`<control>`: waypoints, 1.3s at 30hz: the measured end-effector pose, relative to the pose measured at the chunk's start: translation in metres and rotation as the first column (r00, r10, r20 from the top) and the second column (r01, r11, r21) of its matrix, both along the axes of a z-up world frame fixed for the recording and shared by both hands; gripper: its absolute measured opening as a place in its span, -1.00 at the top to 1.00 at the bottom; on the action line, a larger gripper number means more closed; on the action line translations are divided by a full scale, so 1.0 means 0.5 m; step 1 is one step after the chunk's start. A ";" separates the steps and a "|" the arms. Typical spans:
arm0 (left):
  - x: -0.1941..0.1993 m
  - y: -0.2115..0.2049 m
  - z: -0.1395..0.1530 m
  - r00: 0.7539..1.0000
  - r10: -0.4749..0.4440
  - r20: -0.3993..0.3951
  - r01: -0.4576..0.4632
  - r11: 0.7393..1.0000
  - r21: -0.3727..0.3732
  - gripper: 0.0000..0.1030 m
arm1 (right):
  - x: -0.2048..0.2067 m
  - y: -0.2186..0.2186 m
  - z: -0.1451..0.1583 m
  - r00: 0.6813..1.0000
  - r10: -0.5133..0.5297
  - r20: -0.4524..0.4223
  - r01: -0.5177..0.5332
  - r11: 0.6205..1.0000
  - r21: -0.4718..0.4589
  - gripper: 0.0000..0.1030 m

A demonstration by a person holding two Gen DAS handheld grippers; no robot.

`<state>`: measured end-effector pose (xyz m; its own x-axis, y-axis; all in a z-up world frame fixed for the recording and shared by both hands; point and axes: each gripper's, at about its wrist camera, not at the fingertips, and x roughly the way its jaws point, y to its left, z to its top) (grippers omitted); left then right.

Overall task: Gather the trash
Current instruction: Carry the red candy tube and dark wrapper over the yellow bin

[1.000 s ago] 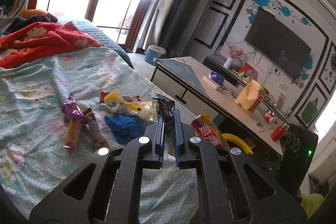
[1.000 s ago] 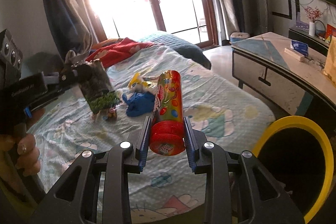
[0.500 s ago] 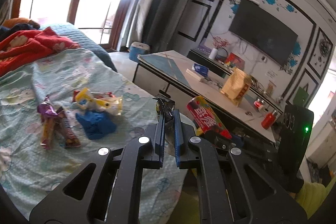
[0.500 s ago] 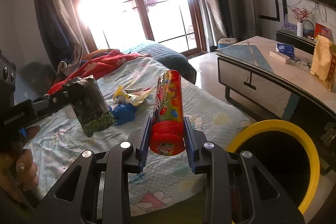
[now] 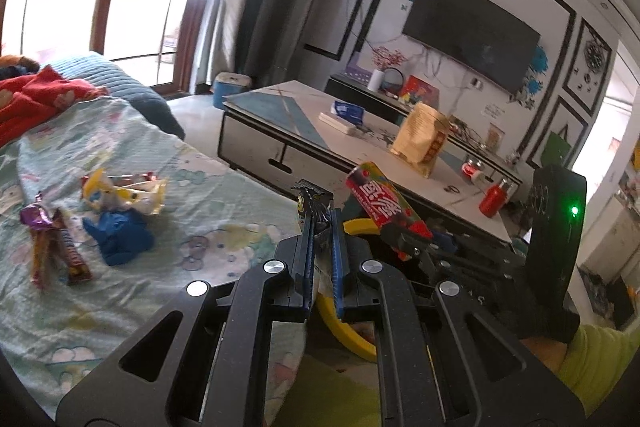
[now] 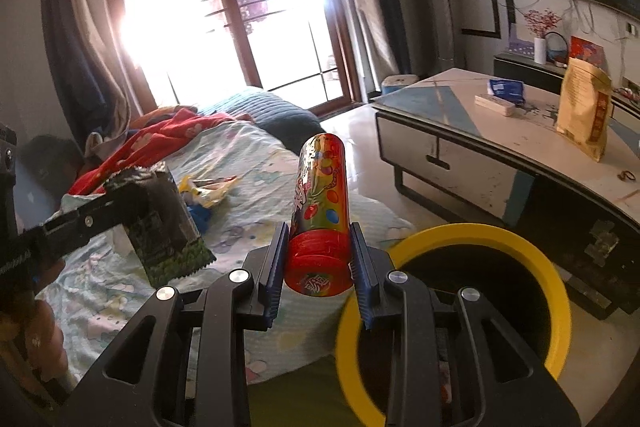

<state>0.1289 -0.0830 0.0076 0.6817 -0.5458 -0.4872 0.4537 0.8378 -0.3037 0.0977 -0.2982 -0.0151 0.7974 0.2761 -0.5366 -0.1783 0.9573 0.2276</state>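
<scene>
My left gripper [image 5: 321, 223] is shut on a dark snack bag [image 5: 314, 205], seen edge-on; the bag's black-and-green face [image 6: 166, 223] shows in the right wrist view. My right gripper [image 6: 318, 247] is shut on a red candy tube [image 6: 320, 203], which also shows in the left wrist view [image 5: 382, 205]. A yellow-rimmed black bin [image 6: 520, 239] stands on the floor beside the bed, just right of the tube; its rim [image 5: 344, 327] shows below my left gripper. Candy bars [image 5: 52, 247], a blue crumpled piece [image 5: 120, 239] and a yellow wrapper [image 5: 124, 189] lie on the bed.
The bed has a pale cartoon sheet [image 5: 80, 311] and a red blanket [image 5: 32, 103] at its far end. A low table [image 6: 500, 131] stands across the floor, with a yellow bag [image 6: 584, 107] and a box. A TV [image 5: 468, 31] hangs on the wall.
Both grippers have moved right, away from the trash on the bed and toward the yellow-rimmed bin. The bin now fills more of the right wrist view. Both grips are unchanged.
</scene>
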 end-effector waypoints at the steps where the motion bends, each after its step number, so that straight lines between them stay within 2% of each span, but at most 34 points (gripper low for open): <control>1: -0.003 -0.008 -0.002 1.000 -0.007 0.001 0.007 1.000 0.004 0.93 | -0.002 -0.008 -0.001 1.000 -0.007 -0.001 0.007 1.000 0.001 0.44; 14: -0.017 -0.101 -0.033 0.994 -0.107 0.008 0.106 0.993 0.057 0.93 | -0.024 -0.095 -0.010 0.994 -0.106 -0.012 0.106 0.994 -0.001 0.44; 27: -0.040 -0.198 -0.085 0.974 -0.224 -0.009 0.224 0.968 0.111 0.93 | -0.033 -0.187 -0.045 0.976 -0.207 -0.068 0.207 0.978 -0.005 0.44; 39: -0.030 -0.265 -0.153 0.953 -0.289 -0.096 0.298 0.949 0.107 0.92 | -0.038 -0.260 -0.092 0.953 -0.265 -0.144 0.271 0.962 0.021 0.44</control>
<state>0.1141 -0.2153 -0.0688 0.4577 -0.6509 -0.6056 0.6638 0.7034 -0.2544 0.0790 -0.4284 -0.0611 0.7635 0.0856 -0.6401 0.1199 0.9552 0.2707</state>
